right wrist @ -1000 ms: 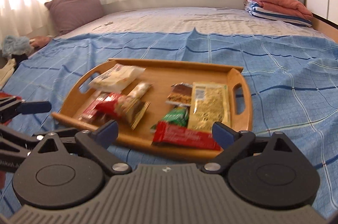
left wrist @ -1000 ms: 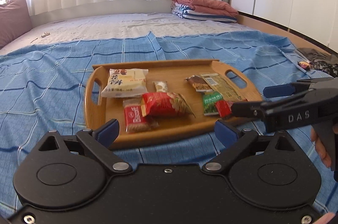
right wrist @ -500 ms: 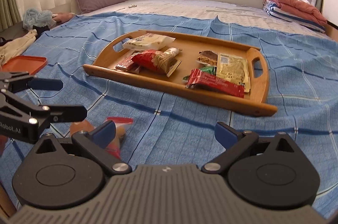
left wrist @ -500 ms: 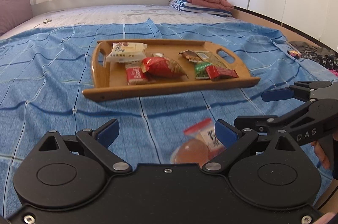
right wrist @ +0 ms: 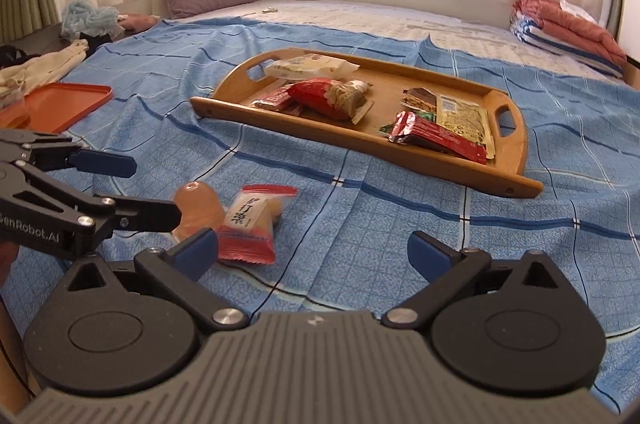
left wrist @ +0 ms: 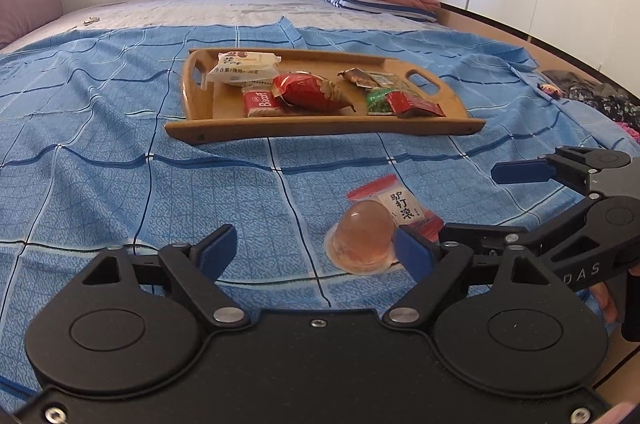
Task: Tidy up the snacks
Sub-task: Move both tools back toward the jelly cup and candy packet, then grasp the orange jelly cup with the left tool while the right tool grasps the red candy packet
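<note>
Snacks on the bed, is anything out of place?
Yes. A jelly cup and a red-and-white wrapped snack lie loose on the blue bedsheet, touching each other, in front of the wooden tray that holds the other snacks.

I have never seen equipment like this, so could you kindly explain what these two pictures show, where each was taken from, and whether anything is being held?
No robot here: a person carries a two-finger gripper in each hand, each with a camera looking along its fingers. One picture looks from the left gripper, the other from the right gripper; each also glimpses the other at its edge. Ahead, on a blue checked bedspread, sits a wooden tray of snack packets. Nearer lie a jelly cup and a red-and-white snack packet, touching each other. The left gripper's jaws have just been closing, with the jelly cup beside one fingertip, but both grippers are open and hold nothing.
</note>
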Available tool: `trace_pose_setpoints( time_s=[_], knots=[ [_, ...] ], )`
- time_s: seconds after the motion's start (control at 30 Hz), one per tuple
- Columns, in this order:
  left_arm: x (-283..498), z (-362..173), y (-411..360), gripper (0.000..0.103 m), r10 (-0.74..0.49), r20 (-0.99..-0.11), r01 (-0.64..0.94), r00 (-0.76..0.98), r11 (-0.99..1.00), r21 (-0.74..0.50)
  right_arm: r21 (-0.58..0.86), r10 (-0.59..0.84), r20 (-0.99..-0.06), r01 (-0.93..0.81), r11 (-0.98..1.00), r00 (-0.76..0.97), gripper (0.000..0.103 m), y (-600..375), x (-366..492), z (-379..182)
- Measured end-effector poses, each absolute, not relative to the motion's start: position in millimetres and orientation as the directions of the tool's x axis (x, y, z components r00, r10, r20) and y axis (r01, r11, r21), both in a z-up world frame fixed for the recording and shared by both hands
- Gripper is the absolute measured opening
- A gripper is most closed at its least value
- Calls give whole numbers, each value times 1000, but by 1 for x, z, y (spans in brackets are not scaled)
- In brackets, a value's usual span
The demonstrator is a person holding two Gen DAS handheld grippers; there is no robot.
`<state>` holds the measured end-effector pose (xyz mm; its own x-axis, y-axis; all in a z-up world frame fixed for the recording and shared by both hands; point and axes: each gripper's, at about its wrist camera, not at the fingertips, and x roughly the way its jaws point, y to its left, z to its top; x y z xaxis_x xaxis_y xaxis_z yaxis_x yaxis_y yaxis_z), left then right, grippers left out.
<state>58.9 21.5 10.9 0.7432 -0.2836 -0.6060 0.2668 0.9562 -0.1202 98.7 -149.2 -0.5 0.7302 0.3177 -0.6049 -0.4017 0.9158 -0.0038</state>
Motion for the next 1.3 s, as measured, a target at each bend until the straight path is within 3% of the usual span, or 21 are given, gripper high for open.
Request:
trace_pose_setpoints(
  time_s=[0.2,0.27,0.73,0.97,1.1,1.3],
  knots=[
    [60,5,19,58,-310,-628,278,714,948,-152,-45,312,-603,-421,906,735,103,-139,92,-8],
    [60,4,17,55,-308,-630,280,713,949,-147,-50,311,-603,-425,904,734,103,-137,91,-11],
    [72,0,6,55,-317,-625,277,713,947,-165,-25,334,-619,-443,896,710,103,-133,90,-25],
    [90,-4,1,49,-329,-634,258,700,944,-206,-16,337,-621,-442,897,707,103,-135,91,-27],
    [92,-4,-3,39,-318,-633,256,706,948,-190,-13,338,-623,-442,897,705,103,-135,91,-27],
    [90,-2,-1,38,-293,-641,237,709,956,-175,-9,340,-628,-443,897,700,103,-134,92,-28]
  ],
)
